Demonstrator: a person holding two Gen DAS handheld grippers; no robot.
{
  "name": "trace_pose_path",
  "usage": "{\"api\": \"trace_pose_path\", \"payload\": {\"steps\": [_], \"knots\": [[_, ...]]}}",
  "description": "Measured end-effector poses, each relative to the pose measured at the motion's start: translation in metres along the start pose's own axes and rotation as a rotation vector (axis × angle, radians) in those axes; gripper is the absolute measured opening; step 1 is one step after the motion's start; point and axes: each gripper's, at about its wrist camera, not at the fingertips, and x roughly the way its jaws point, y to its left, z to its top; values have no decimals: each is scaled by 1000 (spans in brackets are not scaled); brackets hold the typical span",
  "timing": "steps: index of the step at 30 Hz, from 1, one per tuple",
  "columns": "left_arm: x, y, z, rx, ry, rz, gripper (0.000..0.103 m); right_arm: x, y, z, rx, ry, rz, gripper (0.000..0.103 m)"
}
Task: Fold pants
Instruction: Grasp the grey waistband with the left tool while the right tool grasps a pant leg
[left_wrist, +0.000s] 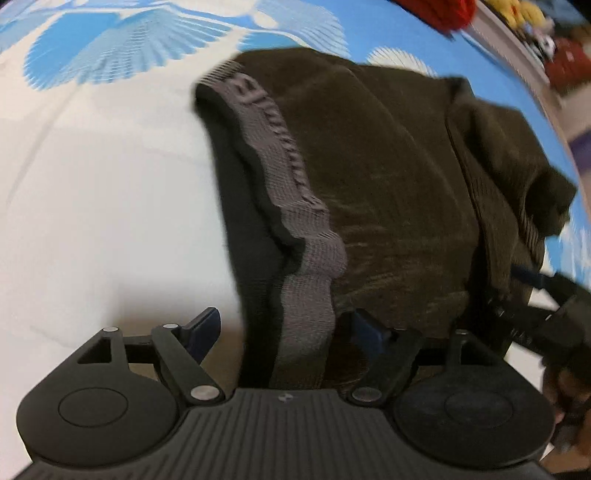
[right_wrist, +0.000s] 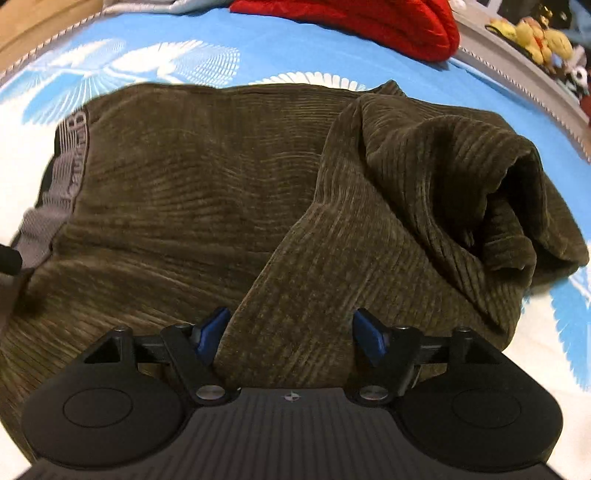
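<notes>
Looking along the left gripper (left_wrist: 286, 332): bed sheet (left_wrist: 92, 203) in white with blue fan prints, red cloth (left_wrist: 439, 11) and yellow plush toys (left_wrist: 517, 13) at the far edge. Dark olive corduroy pants (left_wrist: 369, 166) lying folded on the sheet, grey lettered waistband (left_wrist: 291, 177) running toward the camera. Fingers (left_wrist: 205, 334) spread wide, waistband end lying between them, not pinched. Right gripper (left_wrist: 532, 291) at the pants' right edge, blurred.

Looking along the right gripper (right_wrist: 291, 334): same blue-and-white sheet (right_wrist: 258, 44), red cloth (right_wrist: 369, 22) and plush toys (right_wrist: 532, 37) behind. Ribbed pants (right_wrist: 184, 184) filling the middle, waistband (right_wrist: 70, 166) at left, bunched leg fabric at right. Fingers (right_wrist: 212, 332) released and wide apart, a fold of leg fabric lying between them.
</notes>
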Motion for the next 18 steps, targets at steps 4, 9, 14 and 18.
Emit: {"api": "trace_pose_path", "payload": {"steps": [4, 9, 14, 18], "knots": [[16, -16, -1, 72, 9, 48, 86, -11, -13, -1, 40, -15, -8, 37], [12, -38, -10, 207, -58, 129, 50, -45, -45, -6, 96, -94, -7, 16], [-39, -60, -20, 317, -284, 141, 27, -136, -117, -17, 322, -317, 44, 12], [-130, -64, -37, 392, -621, 86, 22, -200, -143, -48, 327, -477, 139, 11]]}}
